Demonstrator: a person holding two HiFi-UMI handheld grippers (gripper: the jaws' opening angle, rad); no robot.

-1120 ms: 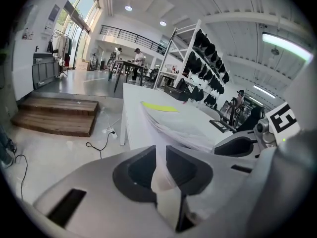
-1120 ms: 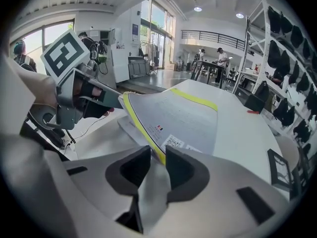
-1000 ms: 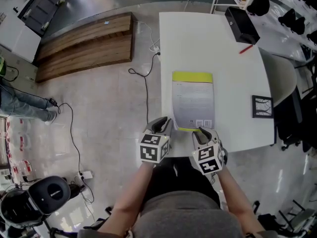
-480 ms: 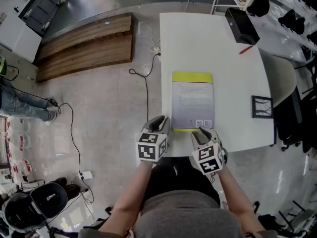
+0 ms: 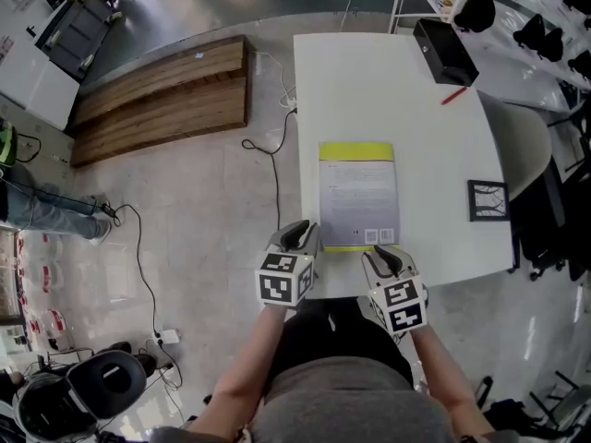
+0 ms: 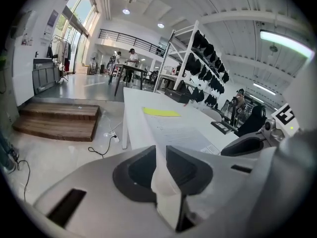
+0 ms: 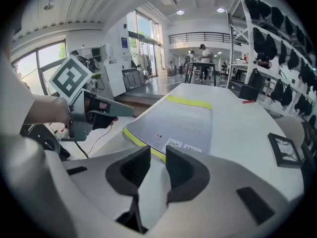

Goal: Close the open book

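Thin paperback book (image 5: 359, 195) lies flat, cover down; it looks light and floppy, best pinched at its near edge. Left gripper (image 5: 297, 236) sits slightly apart and empty. Right gripper (image 5: 383, 257) has just been narrowing, with nothing between its jaws.

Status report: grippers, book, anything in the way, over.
Left gripper open, empty. Right gripper open, empty, jaws just been closing. Book lies closed on white table. Nothing on it.

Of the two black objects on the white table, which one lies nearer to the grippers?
The flat black square frame, right of the book. The black box sits at the far end, beside the red pen.
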